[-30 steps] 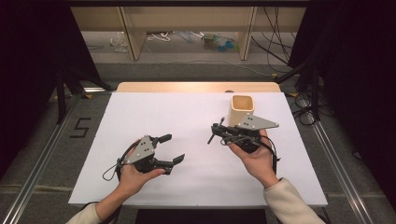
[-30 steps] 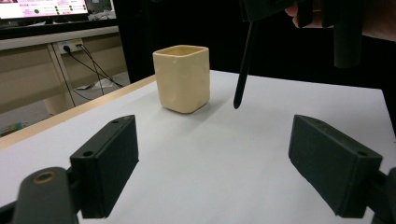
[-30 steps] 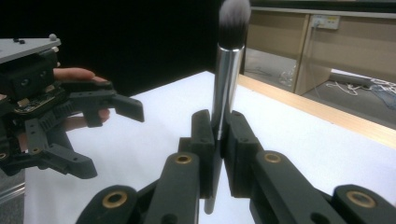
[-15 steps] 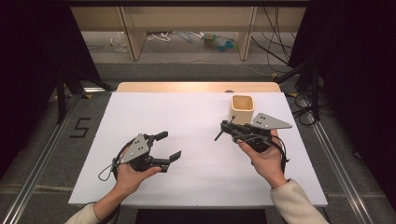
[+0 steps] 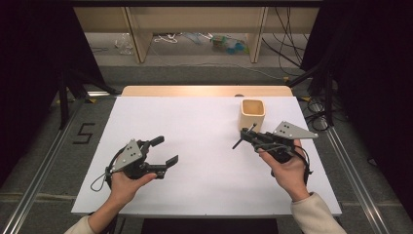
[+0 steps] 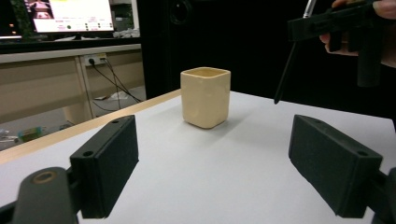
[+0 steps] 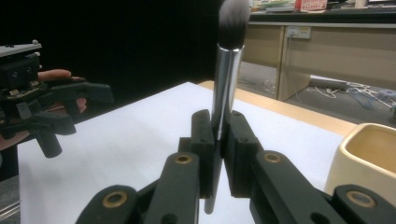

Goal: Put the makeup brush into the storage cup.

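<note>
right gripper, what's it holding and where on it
The right gripper is shut on a makeup brush, gripped on its handle below the silver ferrule, bristles up.

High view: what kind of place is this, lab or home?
Most likely a lab or data-collection room: a white table ringed by black curtains, loose cables on the floor, and a lit monitor on a desk in the left gripper view.

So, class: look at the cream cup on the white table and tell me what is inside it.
The cup looks empty: the high view shows bare inner walls and no item standing in it. Its very bottom is hidden by the rim. The brush is outside it, clamped in the right gripper.
</note>
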`<state>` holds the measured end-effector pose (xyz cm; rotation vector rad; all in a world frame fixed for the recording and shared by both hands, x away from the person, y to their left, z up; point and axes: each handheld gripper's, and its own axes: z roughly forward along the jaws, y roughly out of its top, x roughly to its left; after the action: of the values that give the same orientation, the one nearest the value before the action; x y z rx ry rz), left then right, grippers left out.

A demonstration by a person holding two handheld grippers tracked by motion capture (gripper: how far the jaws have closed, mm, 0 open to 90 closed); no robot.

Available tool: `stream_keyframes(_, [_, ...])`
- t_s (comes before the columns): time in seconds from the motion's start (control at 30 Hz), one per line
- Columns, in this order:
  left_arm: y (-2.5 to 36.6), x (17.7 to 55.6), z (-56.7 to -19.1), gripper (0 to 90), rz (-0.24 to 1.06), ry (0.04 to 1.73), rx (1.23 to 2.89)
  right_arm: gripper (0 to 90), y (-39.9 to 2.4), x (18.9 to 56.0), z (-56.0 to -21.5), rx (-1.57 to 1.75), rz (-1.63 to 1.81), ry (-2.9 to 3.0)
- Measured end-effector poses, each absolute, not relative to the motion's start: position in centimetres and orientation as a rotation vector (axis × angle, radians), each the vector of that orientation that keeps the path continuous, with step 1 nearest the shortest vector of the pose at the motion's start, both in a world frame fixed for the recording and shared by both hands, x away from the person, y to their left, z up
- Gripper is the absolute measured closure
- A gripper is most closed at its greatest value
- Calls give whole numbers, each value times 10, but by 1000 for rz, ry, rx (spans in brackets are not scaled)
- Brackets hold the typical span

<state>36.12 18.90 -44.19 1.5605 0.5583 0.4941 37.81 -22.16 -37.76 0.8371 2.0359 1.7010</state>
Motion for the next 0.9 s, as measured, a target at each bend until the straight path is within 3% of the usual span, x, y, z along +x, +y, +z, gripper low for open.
stream_keyframes(0.9, [198,359,-445,158,501,583,1547,841,-234,367,-383,837,1686,2016])
